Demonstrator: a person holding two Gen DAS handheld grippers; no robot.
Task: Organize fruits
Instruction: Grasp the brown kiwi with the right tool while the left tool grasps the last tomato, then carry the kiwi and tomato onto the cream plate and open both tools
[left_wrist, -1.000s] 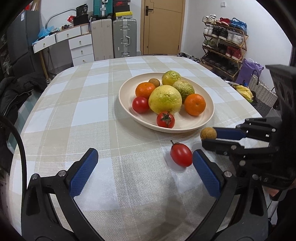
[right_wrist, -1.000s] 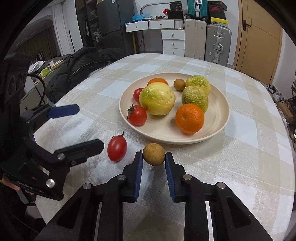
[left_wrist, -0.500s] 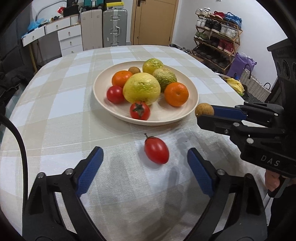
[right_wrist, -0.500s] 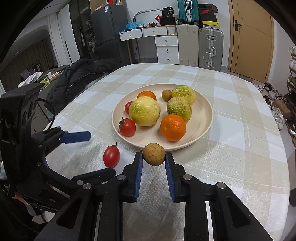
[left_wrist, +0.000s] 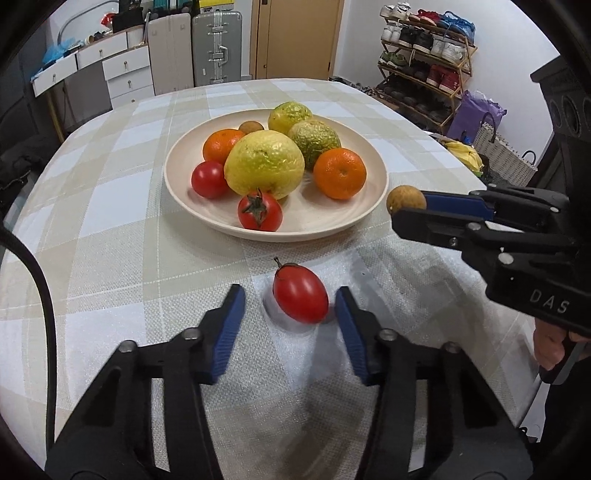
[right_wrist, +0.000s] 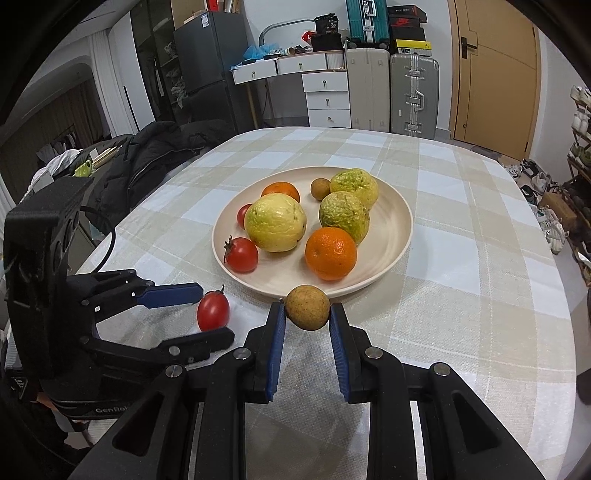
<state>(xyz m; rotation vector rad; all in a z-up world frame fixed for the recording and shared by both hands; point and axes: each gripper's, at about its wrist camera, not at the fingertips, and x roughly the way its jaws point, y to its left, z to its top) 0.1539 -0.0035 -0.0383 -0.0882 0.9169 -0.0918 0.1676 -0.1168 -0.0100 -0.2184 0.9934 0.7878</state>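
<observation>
Legibly, "DAS" on the right claw; "GenRob", seemingly, on the left claw.

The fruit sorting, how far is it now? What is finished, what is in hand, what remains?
Done: seven fruits already lie in the plate. In hand: the right gripper is shut on a small brown fruit, held near the plate's front rim. Left: the oval tomato lies on the tablecloth between the open fingers of the left gripper, not yet gripped.

Half hidden behind the pomelo: one tomato and an orange. Cut off at the frame edge: desk near side.
</observation>
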